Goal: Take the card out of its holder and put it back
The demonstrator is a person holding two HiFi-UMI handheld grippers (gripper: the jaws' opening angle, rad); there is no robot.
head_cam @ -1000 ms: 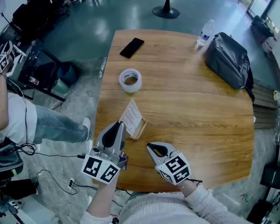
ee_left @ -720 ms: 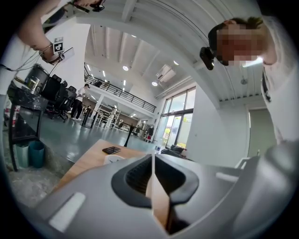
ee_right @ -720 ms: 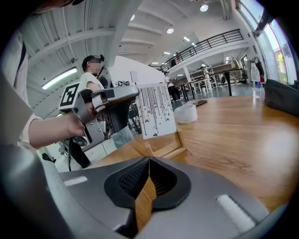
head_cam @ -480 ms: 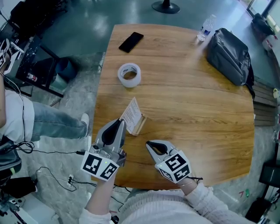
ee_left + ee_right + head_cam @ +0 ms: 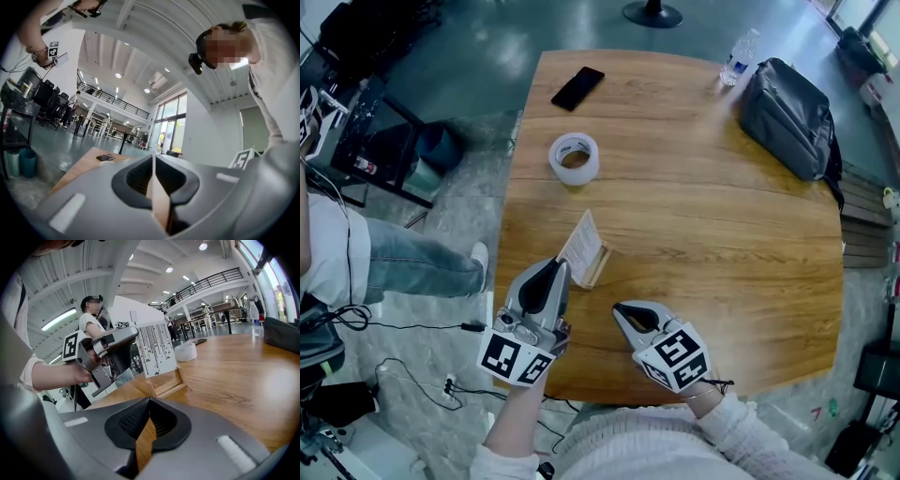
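A white printed card (image 5: 581, 242) stands tilted in a small wooden holder (image 5: 600, 269) near the table's left front. My left gripper (image 5: 560, 265) is shut on the card's left edge; in the left gripper view the card shows only as a thin white line between the closed jaws. In the right gripper view the card (image 5: 157, 350) still sits in the holder (image 5: 166, 384), with the left gripper (image 5: 133, 331) at its upper left edge. My right gripper (image 5: 619, 311) hovers just right of the holder, shut, with nothing in it.
On the wooden table (image 5: 722, 244) lie a tape roll (image 5: 574, 158), a black phone (image 5: 577, 88), a grey bag (image 5: 787, 117) and a water bottle (image 5: 739, 58) at the far side. A seated person's leg (image 5: 422, 267) is beside the left edge.
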